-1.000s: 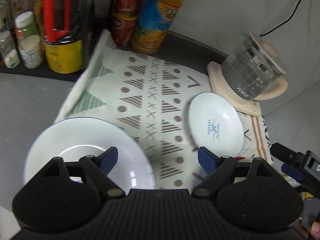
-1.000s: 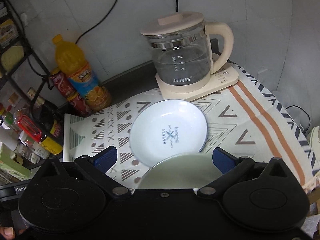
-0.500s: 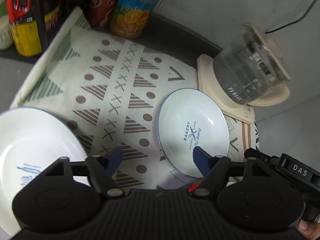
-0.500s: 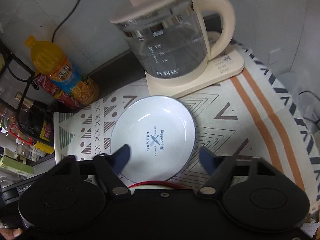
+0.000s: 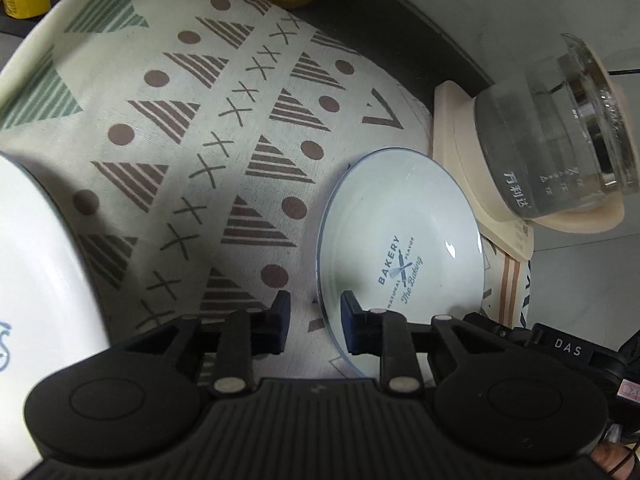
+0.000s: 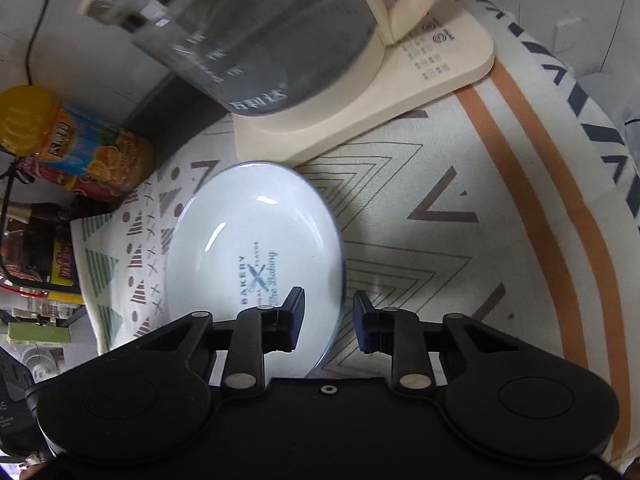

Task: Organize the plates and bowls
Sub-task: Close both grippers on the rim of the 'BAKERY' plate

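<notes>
Plate (image 5: pixel 400 248) sits flat on the patterned cloth (image 5: pixel 224 128), just near of the kettle base (image 5: pixel 452 128), and both grippers straddle its rim from opposite sides. Left gripper (image 5: pixel 315 322): jaws closing, plate's left rim edge runs between them, one pad over the plate, one over cloth; no contact I can confirm yet. Right gripper (image 6: pixel 329 322): jaws closing too, right rim edge between them, left pad above the plate (image 6: pixel 256 248), right pad above cloth (image 6: pixel 440 240). Neither looks clamped.

Round plate, so no long axis; the rim line crossing each jaw gap is what matters. Both hands look about equally near.

Glazed white ceramic, shallow, thin dark rim line, "BAKERY" print in the well: slick, so I'd expect the rim grip to need squareness. Cloth is woven and soft. A second white plate (image 5: pixel 40 300) lies at far left, well apart. Glass kettle (image 6: pixel 256 28) close behind: collision risk on lifting.
</notes>
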Available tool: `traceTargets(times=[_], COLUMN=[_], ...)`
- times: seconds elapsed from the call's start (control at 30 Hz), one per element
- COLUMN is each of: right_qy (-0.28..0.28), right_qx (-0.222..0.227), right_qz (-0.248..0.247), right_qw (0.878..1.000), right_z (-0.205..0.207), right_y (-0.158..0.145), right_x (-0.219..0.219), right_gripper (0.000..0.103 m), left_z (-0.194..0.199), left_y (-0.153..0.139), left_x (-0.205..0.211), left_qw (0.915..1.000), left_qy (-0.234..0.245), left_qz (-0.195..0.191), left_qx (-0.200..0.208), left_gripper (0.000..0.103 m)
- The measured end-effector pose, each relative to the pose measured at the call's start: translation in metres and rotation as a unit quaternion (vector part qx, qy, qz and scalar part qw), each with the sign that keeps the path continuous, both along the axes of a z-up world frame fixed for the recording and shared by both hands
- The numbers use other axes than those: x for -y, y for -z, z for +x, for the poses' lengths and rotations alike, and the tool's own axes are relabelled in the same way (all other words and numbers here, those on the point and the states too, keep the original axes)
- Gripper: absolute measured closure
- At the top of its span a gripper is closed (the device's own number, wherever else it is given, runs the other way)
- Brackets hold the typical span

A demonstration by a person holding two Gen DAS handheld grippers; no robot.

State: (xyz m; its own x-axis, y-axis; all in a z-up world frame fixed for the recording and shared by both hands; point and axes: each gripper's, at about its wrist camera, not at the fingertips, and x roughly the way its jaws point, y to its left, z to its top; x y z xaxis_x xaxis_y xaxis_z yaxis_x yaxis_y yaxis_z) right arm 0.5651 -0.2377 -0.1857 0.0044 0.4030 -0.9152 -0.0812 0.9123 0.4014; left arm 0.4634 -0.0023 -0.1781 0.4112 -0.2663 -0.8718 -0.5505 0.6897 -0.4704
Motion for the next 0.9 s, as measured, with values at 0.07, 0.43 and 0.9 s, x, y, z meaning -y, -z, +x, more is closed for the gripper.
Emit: traceTargets(times=[0.07,0.43,0.9], right_qy=[-0.006,-0.033,-0.064], right_qx=[-0.006,-0.025,0.051], right_qz=[-0.003,0.019,0.039], right_qw=[1.000,0.999,0.996], right_z=[0.003,0.008,-0.002], right_y=[0.006,0.032,-0.013], right_x=[-0.001,-0.009,0.000], right_gripper=[0.077,0.090,0.093], left_z=[0.003,0.018,0.007], left_y=[0.005,0.017,-0.013], left_x=[0.000,0.002,0.005], left_qw=[1.0000,0.9994,0.9972], left_qy=[0.000,0.027,0.059], left_qz=[-0.004,-0.023,-0.005], left_qx=[-0.003,-0.002,0.047], left_gripper=[0.083,0.095,0.095])
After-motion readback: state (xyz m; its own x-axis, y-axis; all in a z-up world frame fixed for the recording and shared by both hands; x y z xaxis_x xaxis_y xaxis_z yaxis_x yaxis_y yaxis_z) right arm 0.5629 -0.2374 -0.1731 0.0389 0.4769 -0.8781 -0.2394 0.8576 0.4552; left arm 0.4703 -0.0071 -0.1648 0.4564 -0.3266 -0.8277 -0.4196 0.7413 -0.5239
